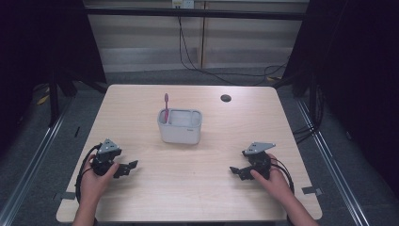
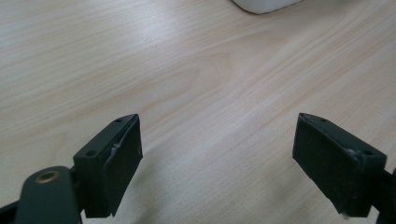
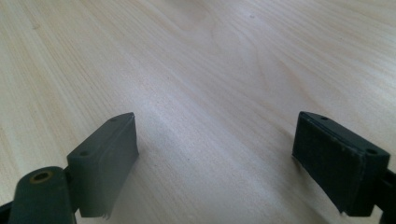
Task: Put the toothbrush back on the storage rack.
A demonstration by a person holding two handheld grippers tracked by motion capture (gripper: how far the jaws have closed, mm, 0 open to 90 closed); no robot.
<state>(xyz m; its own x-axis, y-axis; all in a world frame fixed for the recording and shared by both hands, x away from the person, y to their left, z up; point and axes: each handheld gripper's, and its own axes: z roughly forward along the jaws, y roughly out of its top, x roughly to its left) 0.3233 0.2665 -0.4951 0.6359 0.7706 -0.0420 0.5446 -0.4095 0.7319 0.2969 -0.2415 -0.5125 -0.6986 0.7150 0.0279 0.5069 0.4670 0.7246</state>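
Pink toothbrush (image 1: 166,104) upright in white holder (image 1: 180,132) on wooden table (image 1: 197,188).

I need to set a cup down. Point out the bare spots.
Bare wood lies between the left gripper and right gripper, in front of the holder. The table's far corners are bare too. The holder and toothbrush crowd the centre.

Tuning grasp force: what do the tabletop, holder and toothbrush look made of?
Table: pale wood-grain laminate or veneer, slight sheen; grain lines show close up.
Holder: looks like matte white plastic, rounded corners; could be ceramic.
Toothbrush: pink, probably plastic; too small to confirm.
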